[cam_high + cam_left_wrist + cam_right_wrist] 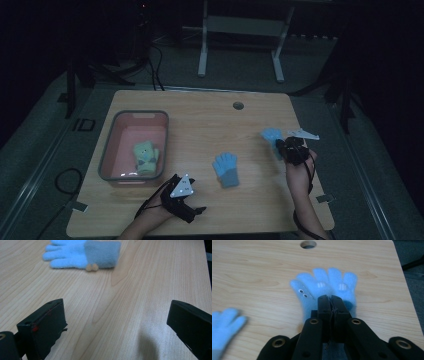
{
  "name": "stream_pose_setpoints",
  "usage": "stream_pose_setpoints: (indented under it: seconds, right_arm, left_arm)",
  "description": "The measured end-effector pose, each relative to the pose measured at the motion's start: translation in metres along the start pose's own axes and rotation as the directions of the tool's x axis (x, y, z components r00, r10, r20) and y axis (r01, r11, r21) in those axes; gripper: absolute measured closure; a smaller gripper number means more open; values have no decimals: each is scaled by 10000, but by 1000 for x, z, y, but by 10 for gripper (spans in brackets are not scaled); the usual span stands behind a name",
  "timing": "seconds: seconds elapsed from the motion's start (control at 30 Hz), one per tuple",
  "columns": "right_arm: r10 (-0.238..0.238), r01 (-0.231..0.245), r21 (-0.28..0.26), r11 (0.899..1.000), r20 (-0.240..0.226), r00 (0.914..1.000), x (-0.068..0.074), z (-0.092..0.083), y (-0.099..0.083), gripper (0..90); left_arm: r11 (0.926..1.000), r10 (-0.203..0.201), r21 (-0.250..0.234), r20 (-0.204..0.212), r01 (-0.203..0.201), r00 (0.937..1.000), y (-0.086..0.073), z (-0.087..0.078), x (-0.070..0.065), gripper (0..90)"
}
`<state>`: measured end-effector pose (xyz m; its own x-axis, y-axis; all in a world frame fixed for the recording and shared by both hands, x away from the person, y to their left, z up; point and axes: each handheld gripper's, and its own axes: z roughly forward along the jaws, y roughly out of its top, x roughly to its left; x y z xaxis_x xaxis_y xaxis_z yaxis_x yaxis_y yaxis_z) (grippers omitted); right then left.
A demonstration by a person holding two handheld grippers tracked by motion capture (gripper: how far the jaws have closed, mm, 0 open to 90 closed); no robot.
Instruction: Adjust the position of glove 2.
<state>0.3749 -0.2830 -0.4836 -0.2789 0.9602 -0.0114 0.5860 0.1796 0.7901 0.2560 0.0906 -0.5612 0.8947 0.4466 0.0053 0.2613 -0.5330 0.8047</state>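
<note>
My right gripper [281, 146] [331, 300] is shut on a light blue glove [271, 136] [325, 288] with small eyes on its fingers, held above the right side of the wooden table [200, 115]. A second blue glove [226, 169] [82, 253] with a grey-blue cuff lies flat in the middle of the table, also seen at the left edge of the right gripper view [224, 326]. My left gripper [192, 210] [117, 322] rests near the front edge, its jaws wide apart with bare wood between them. It points toward that middle glove.
A pink bin with a grey rim [116, 125] stands at the left and holds a green-yellow glove [145, 156]. A round cable hole [238, 105] [308, 244] sits near the table's far edge. Desk legs stand on the floor behind.
</note>
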Motion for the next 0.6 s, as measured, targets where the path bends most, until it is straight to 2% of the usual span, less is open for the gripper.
stream_pose_setpoints:
  seconds: [0.1, 0.27, 0.33, 0.37, 0.6]
  right_arm:
    - [-122, 121, 54, 9999, 210, 9997, 13, -7, 2, 874]
    - [287, -288, 33, 9996, 333, 9990, 28, -17, -6, 874]
    - [343, -345, 35, 9994, 382, 9987, 35, -19, -11, 874]
    - [216, -219, 54, 9997, 447, 9988, 40, -19, -14, 875]
    - [818, -820, -8, 9966, 842, 9931, 50, -17, -35, 875]
  left_arm:
    - [10000, 15, -16, -17, -15, 10000, 0, 0, 0, 24]
    - [10000, 73, -26, -15, -73, 10000, 1, -1, -1, 24]
    - [10000, 80, -31, -2, -80, 10000, 2, -1, -1, 24]
    - [9999, 96, -37, -15, -96, 10000, 2, -1, -1, 24]
    - [9999, 148, -89, 33, -148, 9999, 3, -1, -1, 24]
